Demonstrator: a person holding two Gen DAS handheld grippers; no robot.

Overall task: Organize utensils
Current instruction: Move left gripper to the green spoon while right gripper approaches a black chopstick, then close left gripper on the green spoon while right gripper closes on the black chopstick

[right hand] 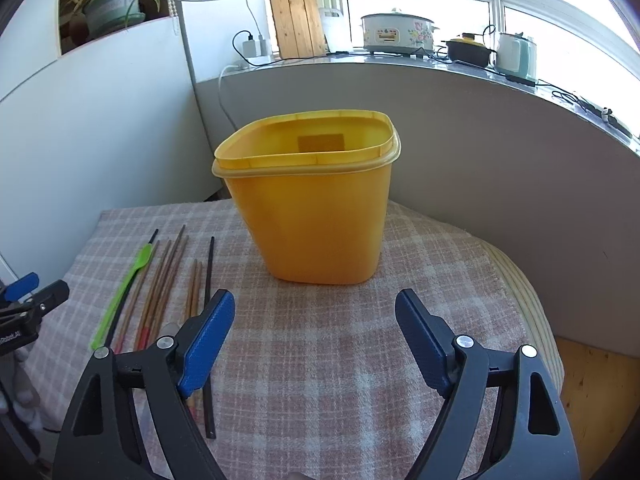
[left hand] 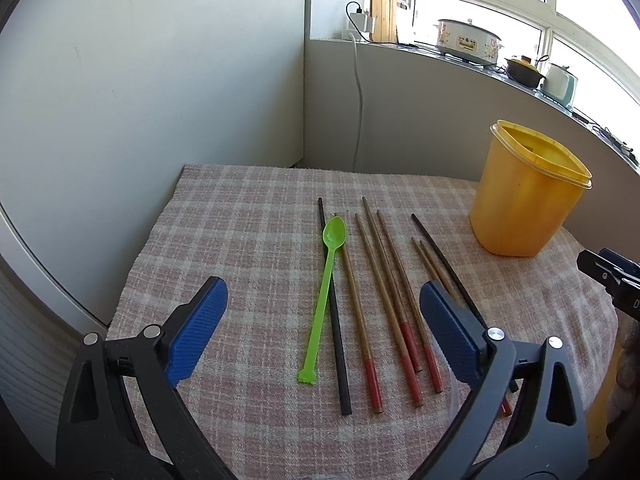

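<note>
A green plastic spoon lies on the checked cloth beside a black chopstick and several brown chopsticks with red ends. My left gripper hovers over this row, open, nothing pressed between its blue pads. A yellow tub stands upright and empty at the back right; it also shows in the left wrist view as the yellow tub. My right gripper is open just in front of the tub, holding nothing. The spoon and chopsticks lie to its left.
A white wall bounds the table on the left, a grey ledge behind. Cookers and a kettle sit on the ledge. The cloth drops off at the right edge over a wooden floor.
</note>
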